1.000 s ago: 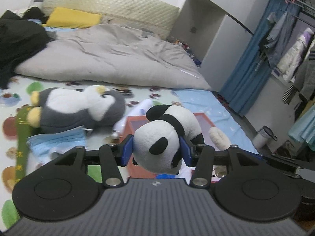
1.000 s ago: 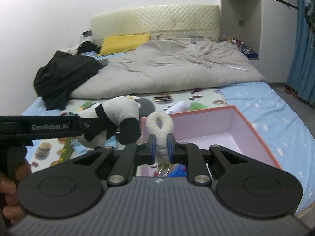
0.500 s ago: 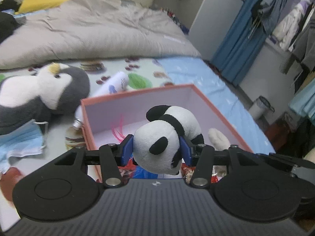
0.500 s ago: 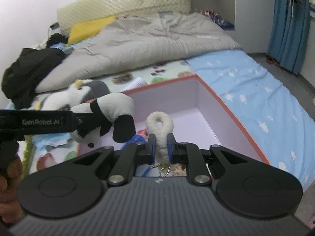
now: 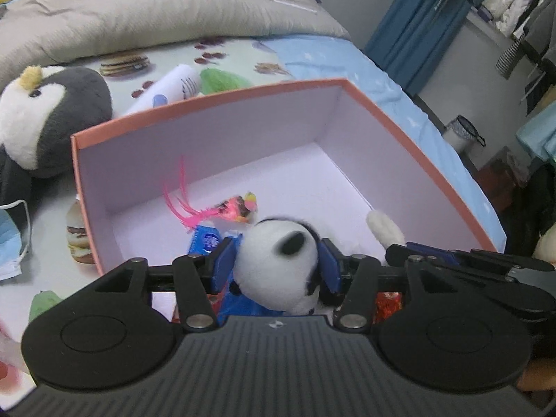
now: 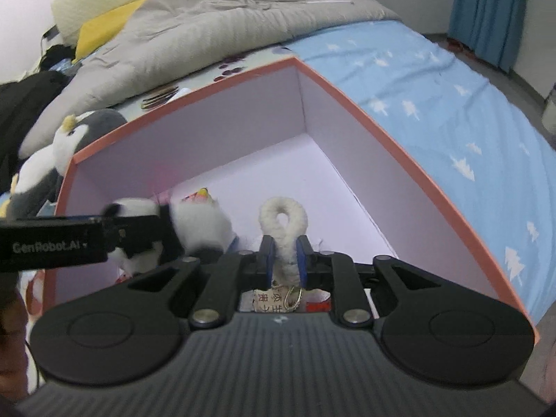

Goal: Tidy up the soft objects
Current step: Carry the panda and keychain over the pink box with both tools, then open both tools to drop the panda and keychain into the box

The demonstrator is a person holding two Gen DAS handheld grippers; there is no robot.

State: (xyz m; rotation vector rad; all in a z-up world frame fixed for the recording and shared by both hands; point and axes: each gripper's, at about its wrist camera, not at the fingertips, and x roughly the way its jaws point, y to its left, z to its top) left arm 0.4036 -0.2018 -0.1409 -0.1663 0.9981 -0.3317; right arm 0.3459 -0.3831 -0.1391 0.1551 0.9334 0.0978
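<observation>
A pink box (image 5: 208,139) with an orange rim lies open on the bed. My left gripper (image 5: 276,266) hangs low over its near end, jaws opening. The panda plush (image 5: 278,271) sits blurred and loose between the blue pads. In the right wrist view the panda (image 6: 201,222) is left of my right gripper (image 6: 284,260), inside the box (image 6: 215,132). The right gripper's jaws are opening, but the pads still touch the stem of a white fluffy loop (image 6: 283,215) with a tag and a ring below. That loop (image 5: 382,229) also shows in the left wrist view.
A pink feather toy (image 5: 226,208) and a blue packet (image 5: 205,239) lie on the box floor. A grey penguin plush (image 5: 45,118), a face mask (image 5: 10,236) and a white tube (image 5: 173,87) lie left of the box. A grey duvet (image 5: 156,10) is behind.
Both grippers have come down and forward, from above the bed into the box. The panda has sunk and turned between the left pads. The right pads stand slightly wider.
</observation>
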